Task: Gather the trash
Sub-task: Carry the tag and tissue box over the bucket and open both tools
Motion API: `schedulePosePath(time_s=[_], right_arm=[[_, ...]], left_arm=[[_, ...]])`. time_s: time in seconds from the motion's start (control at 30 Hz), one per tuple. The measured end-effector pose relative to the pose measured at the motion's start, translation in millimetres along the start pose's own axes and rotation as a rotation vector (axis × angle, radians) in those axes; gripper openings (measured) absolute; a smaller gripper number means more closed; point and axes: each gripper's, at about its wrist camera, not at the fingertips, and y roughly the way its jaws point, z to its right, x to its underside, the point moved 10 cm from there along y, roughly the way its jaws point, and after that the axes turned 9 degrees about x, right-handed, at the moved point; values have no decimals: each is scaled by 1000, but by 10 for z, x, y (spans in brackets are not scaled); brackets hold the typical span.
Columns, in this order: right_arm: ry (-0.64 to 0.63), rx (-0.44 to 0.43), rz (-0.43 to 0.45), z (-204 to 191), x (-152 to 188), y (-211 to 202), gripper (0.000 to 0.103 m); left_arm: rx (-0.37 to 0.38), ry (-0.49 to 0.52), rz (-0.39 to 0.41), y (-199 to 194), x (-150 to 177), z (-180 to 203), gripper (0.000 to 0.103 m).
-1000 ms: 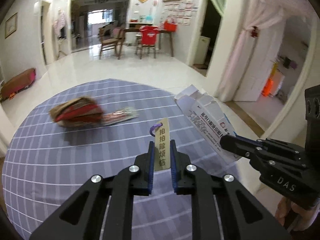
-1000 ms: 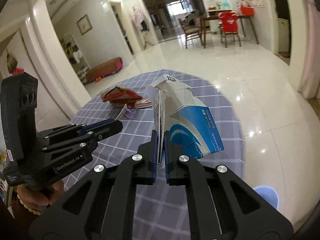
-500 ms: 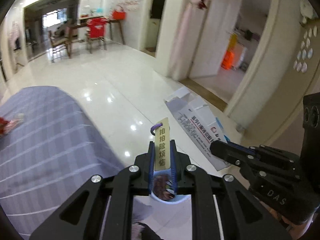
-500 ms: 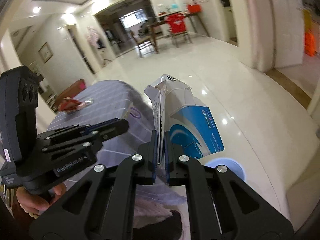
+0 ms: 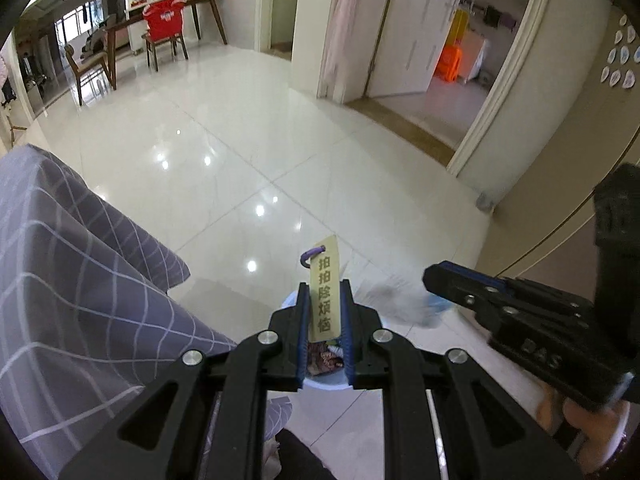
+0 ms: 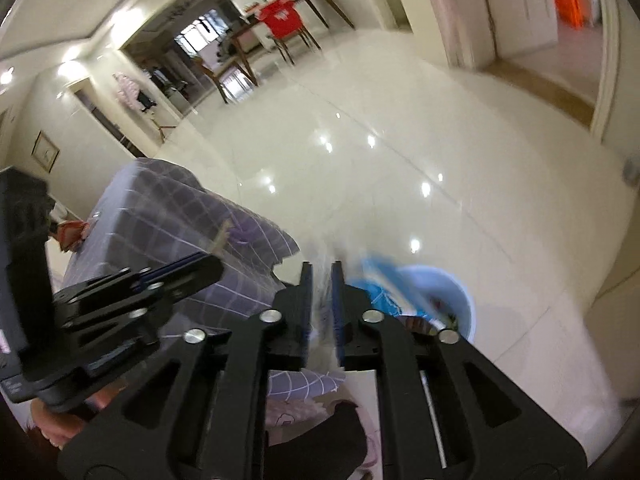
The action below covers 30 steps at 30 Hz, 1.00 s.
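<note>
My left gripper [image 5: 325, 300] is shut on a tan tag [image 5: 325, 292] with a purple loop and holds it over a pale blue bin [image 5: 326, 382] on the floor. The bin holds trash. My right gripper [image 6: 321, 276] has its jaws slightly apart. The blue and white carton [image 6: 380, 292] is a blur dropping from it toward the bin [image 6: 460, 300]; in the left wrist view the carton [image 5: 400, 300] blurs in front of the right gripper [image 5: 432, 276]. Red snack wrappers [image 6: 70, 234] lie on the table.
The table with a purple checked cloth [image 5: 60, 280] stands to the left, its cloth hanging near the bin. Glossy white floor tiles [image 5: 280, 140] stretch ahead. A beige wall corner [image 5: 540, 208] and a doorway are at the right. Chairs and a desk stand far back.
Both grippers swung further off the table and down over the bin. The right jaws parted and the carton slipped out, now falling. The left gripper still holds the tag.
</note>
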Motion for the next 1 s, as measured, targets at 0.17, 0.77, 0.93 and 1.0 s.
schedulePosePath(time_s=[0.17, 0.77, 0.93, 1.0], right_arm=[[14, 15, -3, 142, 159, 24, 58], [102, 44, 279, 282, -91, -825, 65], [172, 34, 338, 429, -154, -1046, 67], [186, 31, 350, 462, -160, -1097, 67]], left_arm=[[-11, -12, -44, 228, 62, -66, 14], [27, 78, -55, 216, -25, 307, 14], [44, 88, -37, 144, -181, 454, 15], [51, 74, -31, 108, -237, 483, 26]])
